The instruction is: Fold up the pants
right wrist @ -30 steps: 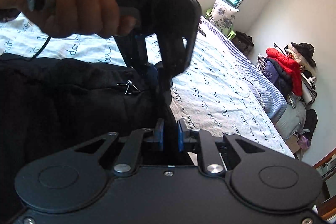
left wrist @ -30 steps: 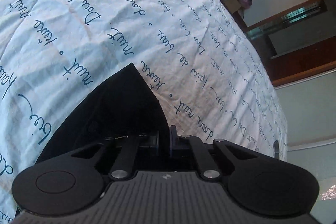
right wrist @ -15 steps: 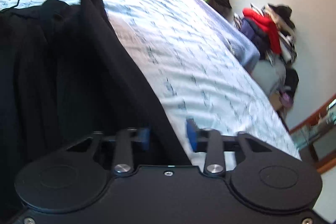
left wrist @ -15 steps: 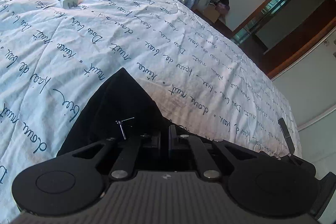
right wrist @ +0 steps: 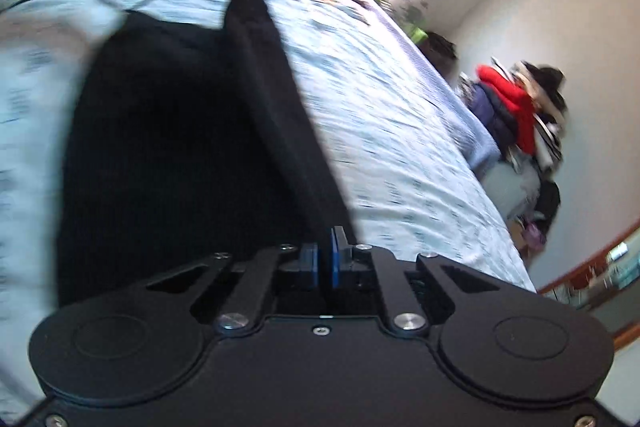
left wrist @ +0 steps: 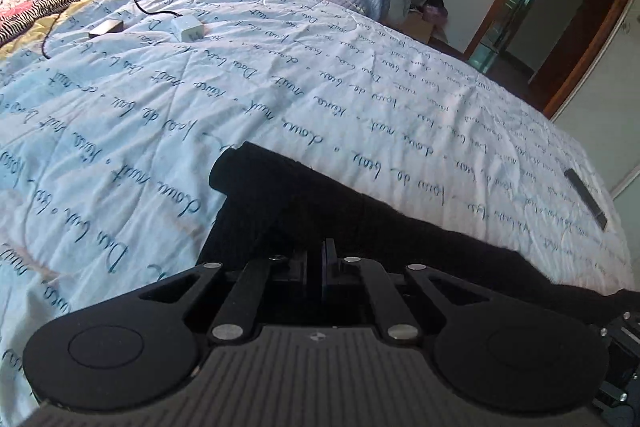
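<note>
My left gripper (left wrist: 323,253) has its jaws pinched together on the black pants (left wrist: 304,195), which bunch up right in front of the fingers and trail off to the right across the quilt (left wrist: 280,99). My right gripper (right wrist: 325,259) also shows its blue pads (right wrist: 310,263) drawn nearly together with dark cloth at them; the view is blurred, but it looks clamped on the pants (right wrist: 180,147), a taut strip of which runs up and away from the jaws. A white charger (left wrist: 187,28) and cable (left wrist: 140,1) lie well apart on the quilt, a dark remote (left wrist: 586,199) near the far edge.
</note>
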The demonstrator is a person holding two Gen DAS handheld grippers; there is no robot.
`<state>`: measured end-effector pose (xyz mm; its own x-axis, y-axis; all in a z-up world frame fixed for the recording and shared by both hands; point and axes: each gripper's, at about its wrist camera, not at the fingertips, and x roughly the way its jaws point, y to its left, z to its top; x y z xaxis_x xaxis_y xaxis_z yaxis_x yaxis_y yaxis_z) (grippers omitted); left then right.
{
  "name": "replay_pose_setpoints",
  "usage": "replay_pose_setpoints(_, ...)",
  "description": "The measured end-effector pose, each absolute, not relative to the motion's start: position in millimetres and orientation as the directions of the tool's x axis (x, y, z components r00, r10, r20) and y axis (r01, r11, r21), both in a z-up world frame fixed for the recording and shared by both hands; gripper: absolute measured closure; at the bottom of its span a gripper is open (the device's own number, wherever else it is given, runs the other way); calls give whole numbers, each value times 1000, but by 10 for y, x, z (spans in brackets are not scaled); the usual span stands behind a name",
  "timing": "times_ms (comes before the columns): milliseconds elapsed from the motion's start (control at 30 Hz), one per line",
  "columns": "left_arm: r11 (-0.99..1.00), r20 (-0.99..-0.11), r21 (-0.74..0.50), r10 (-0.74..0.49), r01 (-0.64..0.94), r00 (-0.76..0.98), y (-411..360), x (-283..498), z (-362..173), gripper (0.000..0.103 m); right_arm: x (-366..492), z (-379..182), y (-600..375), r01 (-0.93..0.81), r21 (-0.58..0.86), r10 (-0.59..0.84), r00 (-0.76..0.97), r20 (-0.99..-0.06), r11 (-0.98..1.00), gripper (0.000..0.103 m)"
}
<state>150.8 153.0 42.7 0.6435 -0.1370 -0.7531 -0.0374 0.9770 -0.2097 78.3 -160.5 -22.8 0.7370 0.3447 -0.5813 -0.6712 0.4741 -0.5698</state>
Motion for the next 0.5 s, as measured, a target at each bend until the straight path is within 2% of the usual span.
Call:
replay_pose_setpoints(133,989,-752,-144,-88,-33,653,1532,1077,326,96,419,-339,-1515,-700,-559,367,712,-598,446,97)
replay_pose_setpoints(467,982,-796,-172,-93,-77,598,1667,800,-26,95,19,-592,-1422,-716,-544,348,693,-632,437,97)
replay_pose_setpoints(500,985,-798,-155,-82,-71,598,1644,802,-11,91,4,-624,-1404,-708,-554,340,701,-627,438,97)
